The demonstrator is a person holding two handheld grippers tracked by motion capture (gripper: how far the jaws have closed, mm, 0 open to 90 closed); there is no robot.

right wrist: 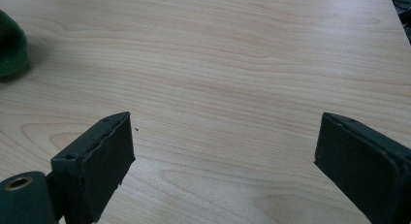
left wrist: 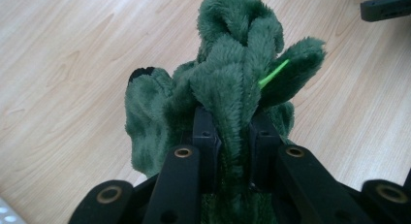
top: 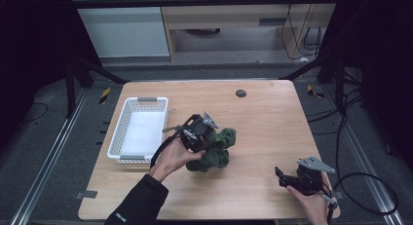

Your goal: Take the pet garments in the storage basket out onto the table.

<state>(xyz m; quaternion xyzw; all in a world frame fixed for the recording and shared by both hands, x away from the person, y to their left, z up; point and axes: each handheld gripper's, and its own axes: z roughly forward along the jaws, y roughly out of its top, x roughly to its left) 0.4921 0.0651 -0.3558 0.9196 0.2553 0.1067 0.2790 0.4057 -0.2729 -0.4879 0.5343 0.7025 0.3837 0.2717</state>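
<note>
Green plush toy [top: 217,150]: on the desk [top: 263,132] near its middle, just right of the white basket [top: 127,115]
Left claw [top: 207,142]: clamped on a fold of the plush, fur bulging between the jaws
Right claw [top: 285,178]: wide apart, nothing in it, by the near right edge
Handling: likely light, soft, squashy; loose limbs may flop
Best hold: a thick fold of the body

Right gripper [right wrist: 223,156] wide apart over bare wooden table [right wrist: 232,64], green plush [right wrist: 9,52] far left.
</note>
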